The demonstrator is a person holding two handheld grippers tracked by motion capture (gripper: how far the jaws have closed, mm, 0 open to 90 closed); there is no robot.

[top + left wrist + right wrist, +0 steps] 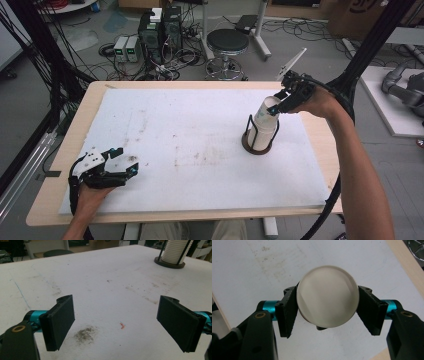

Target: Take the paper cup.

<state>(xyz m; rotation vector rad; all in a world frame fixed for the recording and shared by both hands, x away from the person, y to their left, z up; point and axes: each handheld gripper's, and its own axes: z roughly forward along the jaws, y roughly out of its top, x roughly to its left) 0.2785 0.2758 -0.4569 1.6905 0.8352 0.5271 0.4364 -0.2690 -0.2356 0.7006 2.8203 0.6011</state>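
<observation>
Right hand-held gripper (327, 308): looks straight down onto the top cup (327, 296) of a white stack; one jaw against each side of the rim, pinching it or very nearly so. The left jaw looks in contact; at the right jaw I cannot tell whether a sliver of gap remains. In the high view this right hand-held gripper (280, 104) sits at the top of the cup stack (264, 124), wrist coming in from the right and above.

The stack stands upright in a dark round holder (258, 141) with thin black rods rising around it, on the right half of the worktop (200, 130). Long axis vertical, running directly below the jaws. Judgement: the next move turns on this; a lift must go straight up along that axis to clear the rods, and any tilt could snag the cup or drag the holder.

Left hand-held gripper (116, 322): jaws spread wide, nothing between them, low over the stained white worktop near its front left corner. From there the holder (170, 263) lies well apart, ahead and to the right. The right hand is the nearer by far.
</observation>
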